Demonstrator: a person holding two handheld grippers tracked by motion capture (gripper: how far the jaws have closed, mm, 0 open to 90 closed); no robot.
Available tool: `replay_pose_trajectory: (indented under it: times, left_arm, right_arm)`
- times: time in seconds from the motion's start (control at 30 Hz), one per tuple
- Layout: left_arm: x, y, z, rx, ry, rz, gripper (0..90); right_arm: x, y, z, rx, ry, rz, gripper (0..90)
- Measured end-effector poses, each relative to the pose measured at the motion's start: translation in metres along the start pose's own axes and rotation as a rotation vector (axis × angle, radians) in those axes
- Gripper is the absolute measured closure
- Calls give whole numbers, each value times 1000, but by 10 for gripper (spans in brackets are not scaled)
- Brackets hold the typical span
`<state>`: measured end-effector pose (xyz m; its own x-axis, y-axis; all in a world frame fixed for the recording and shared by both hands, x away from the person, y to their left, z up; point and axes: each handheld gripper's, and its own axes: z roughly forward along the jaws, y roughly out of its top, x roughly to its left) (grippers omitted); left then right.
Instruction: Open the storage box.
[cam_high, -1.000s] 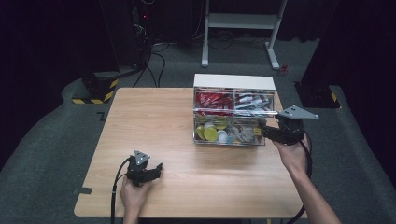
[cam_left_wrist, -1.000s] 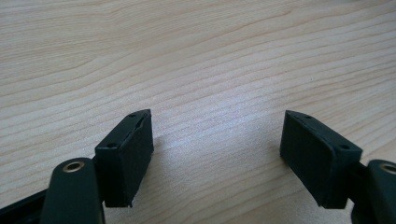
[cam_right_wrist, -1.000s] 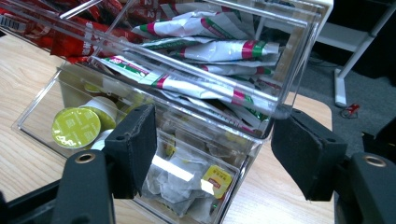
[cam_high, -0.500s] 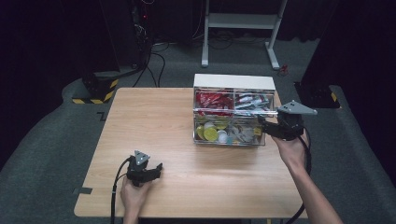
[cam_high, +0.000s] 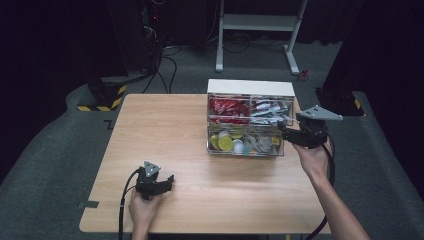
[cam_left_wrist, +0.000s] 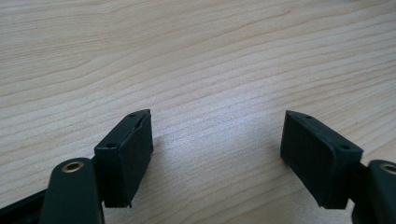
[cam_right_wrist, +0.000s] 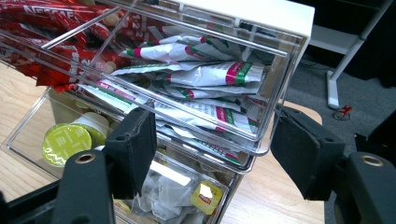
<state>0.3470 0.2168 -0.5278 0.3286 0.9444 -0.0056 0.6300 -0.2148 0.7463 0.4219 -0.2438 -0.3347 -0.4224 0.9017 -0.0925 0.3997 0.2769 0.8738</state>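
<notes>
Now, from the high view, I see the clear plastic organizer box with a white top (cam_high: 250, 117) standing on the far right part of the light wooden desk (cam_high: 165, 130). My right tool (cam_high: 287, 131) is at the right end of this box, I think because the sachet drawer is there. My left tool (cam_high: 167, 181) waits low near the front edge, well apart, so it does not disturb.

From the left gripper view, the left tool's jaws stand wide open with only bare desk between them.

From the right gripper view, the right tool is open and holds nothing; its jaws frame the corner of the transparent upper drawer (cam_right_wrist: 261, 140) full of white sachets with red and green bands (cam_right_wrist: 219, 74). Probably I prepare to grip this drawer front.
</notes>
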Motion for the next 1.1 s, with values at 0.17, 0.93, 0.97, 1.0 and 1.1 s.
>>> replay_pose_trajectory:
  times: [0.17,0.93,0.97,1.0,1.1]
  left_arm:
    - [0,0,0,1,0,1,257]
    - [0,0,0,0,0,1,256]
    - [0,0,0,0,0,1,256]
    - [0,0,0,0,0,0,256]
    - [0,0,0,1,-1,1,256]
  right_arm:
    - [-3,5,-4,-9,8,13,333]
    - [-2,24,-10,-30,-37,-17,353]
    - [-2,24,-10,-30,-37,-17,353]
    - [-1,26,-12,-35,-48,-26,359]
    - [0,29,-12,-39,-57,-37,363]
